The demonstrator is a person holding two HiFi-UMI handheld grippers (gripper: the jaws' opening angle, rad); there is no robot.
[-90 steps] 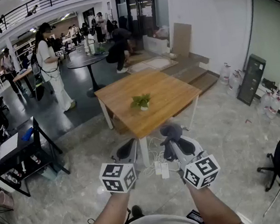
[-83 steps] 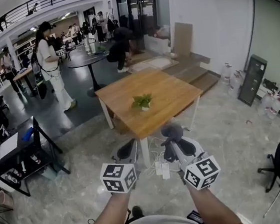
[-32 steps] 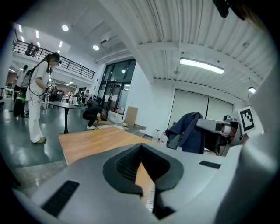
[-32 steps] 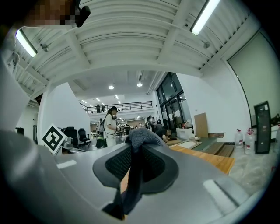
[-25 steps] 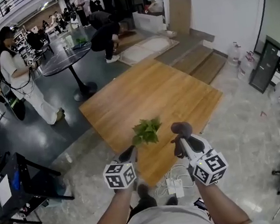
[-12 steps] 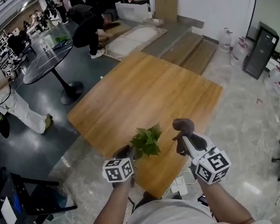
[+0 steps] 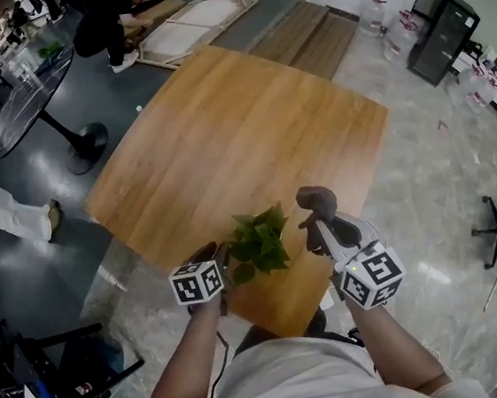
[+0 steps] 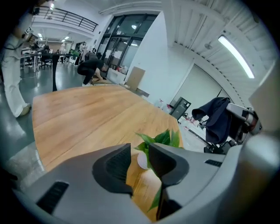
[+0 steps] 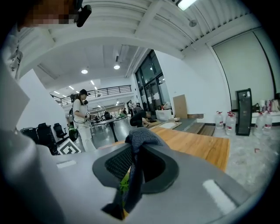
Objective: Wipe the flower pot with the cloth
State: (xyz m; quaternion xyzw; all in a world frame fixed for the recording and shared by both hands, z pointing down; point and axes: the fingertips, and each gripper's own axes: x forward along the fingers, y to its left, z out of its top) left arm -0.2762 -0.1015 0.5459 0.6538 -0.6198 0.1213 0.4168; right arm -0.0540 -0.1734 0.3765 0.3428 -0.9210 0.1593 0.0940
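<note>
- Two grippers hover over the near corner of the wooden table [image 7: 222, 125], one on each side of the white flower pot [image 8: 142, 161].
- Left gripper [image 8: 139, 151]: its jaws have just been opening and stand apart with nothing pinched. The pot and its green leaves [image 8: 164, 138] show through the gap, just ahead.
- Right gripper [image 9: 136, 153]: its jaws are clamped on a dark grey cloth [image 9: 142, 136], which bunches above the tips.
- From the head view, the leaves cover the pot, which stands near the table's edge.

The flower pot [image 7: 260, 240] at the near corner of the table [image 7: 222, 125], between left tool [image 7: 219, 258] and right tool [image 7: 318, 234] holding cloth [image 7: 317, 202]
</note>
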